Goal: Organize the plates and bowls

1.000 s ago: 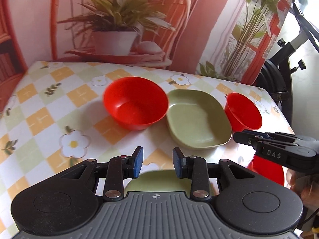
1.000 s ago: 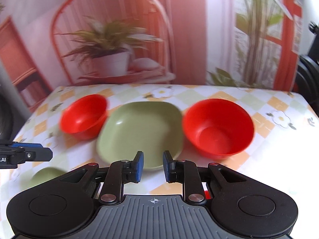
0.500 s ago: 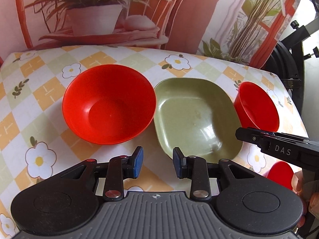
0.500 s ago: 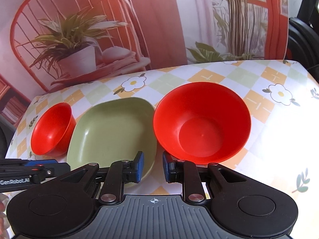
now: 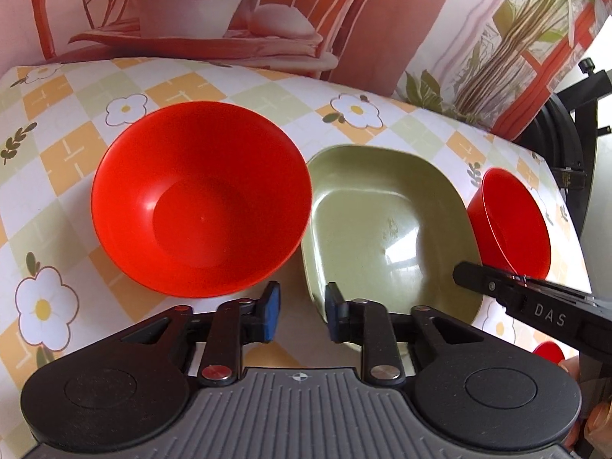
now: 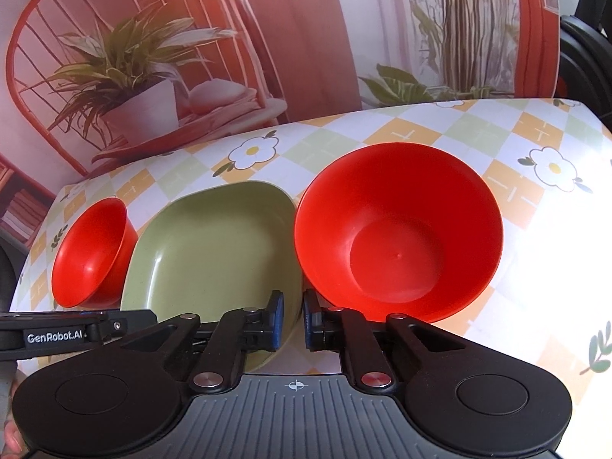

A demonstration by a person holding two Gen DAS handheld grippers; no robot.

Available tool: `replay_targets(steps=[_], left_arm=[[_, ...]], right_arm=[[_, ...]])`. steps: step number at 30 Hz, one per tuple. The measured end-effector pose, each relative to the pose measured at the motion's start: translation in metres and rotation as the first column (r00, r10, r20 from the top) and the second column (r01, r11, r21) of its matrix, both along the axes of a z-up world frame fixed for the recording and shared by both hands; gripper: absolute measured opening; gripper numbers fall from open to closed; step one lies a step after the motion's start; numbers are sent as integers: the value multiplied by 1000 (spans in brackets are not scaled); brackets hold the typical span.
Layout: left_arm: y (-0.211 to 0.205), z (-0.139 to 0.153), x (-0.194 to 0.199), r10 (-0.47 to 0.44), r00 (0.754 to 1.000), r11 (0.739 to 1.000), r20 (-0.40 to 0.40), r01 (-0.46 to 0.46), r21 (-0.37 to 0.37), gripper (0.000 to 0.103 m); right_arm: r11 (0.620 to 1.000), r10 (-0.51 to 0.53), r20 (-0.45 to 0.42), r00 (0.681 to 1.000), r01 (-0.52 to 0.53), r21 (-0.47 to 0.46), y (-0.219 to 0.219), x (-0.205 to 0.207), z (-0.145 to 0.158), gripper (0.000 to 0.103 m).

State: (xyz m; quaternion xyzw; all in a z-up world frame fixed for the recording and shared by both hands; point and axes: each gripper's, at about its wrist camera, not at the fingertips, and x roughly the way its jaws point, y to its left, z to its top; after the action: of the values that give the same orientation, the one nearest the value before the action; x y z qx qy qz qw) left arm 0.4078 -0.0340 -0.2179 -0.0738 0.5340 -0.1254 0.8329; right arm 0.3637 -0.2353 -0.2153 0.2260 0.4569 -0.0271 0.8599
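Note:
In the left wrist view a large red bowl (image 5: 201, 199) stands on the table, touching a green squarish plate (image 5: 386, 229) to its right. A small red bowl (image 5: 508, 222) sits past the plate. My left gripper (image 5: 302, 306) is open and empty, hovering at the near edge where bowl and plate meet. In the right wrist view the order is small red bowl (image 6: 91, 252), green plate (image 6: 214, 256), large red bowl (image 6: 397, 233). My right gripper (image 6: 293, 313) is narrowly open and empty, just over the green plate's near rim beside the large bowl.
The checked flower tablecloth (image 5: 57, 160) covers the table, with a printed backdrop (image 6: 306, 38) behind. The right gripper's tip (image 5: 470, 277) shows at the right, the left gripper's tip (image 6: 145, 319) at the left. Part of another red dish (image 5: 547, 352) peeks out below.
Both grippers have moved forward and lower toward the dishes, which now look much larger. The dishes have not shifted, and neither gripper holds anything.

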Motion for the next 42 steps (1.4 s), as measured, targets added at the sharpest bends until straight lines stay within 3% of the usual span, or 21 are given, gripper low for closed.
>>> replay_targets(steps=[3, 7, 16, 30, 42], left_arm=[[0, 0, -2, -4, 1000, 1000, 0, 4, -21, 12], [-7, 5, -9, -28, 999, 999, 32, 27, 26, 12], [-11, 32, -28, -53, 994, 998, 101, 48, 44, 12], [7, 83, -85, -69, 974, 996, 216, 56, 64, 13], [33, 93, -123, -54, 972, 995, 230, 32, 97, 13]], right_arm=[[1000, -1, 4, 1000, 1, 5, 1, -3, 1, 7], [1000, 1, 24, 1000, -1, -1, 4, -8, 7, 7], [999, 13, 88, 996, -10, -36, 9, -36, 35, 8], [999, -32, 176, 984, 30, 14, 30, -86, 66, 8], [998, -20, 186, 982, 7, 69, 69, -122, 61, 8]])
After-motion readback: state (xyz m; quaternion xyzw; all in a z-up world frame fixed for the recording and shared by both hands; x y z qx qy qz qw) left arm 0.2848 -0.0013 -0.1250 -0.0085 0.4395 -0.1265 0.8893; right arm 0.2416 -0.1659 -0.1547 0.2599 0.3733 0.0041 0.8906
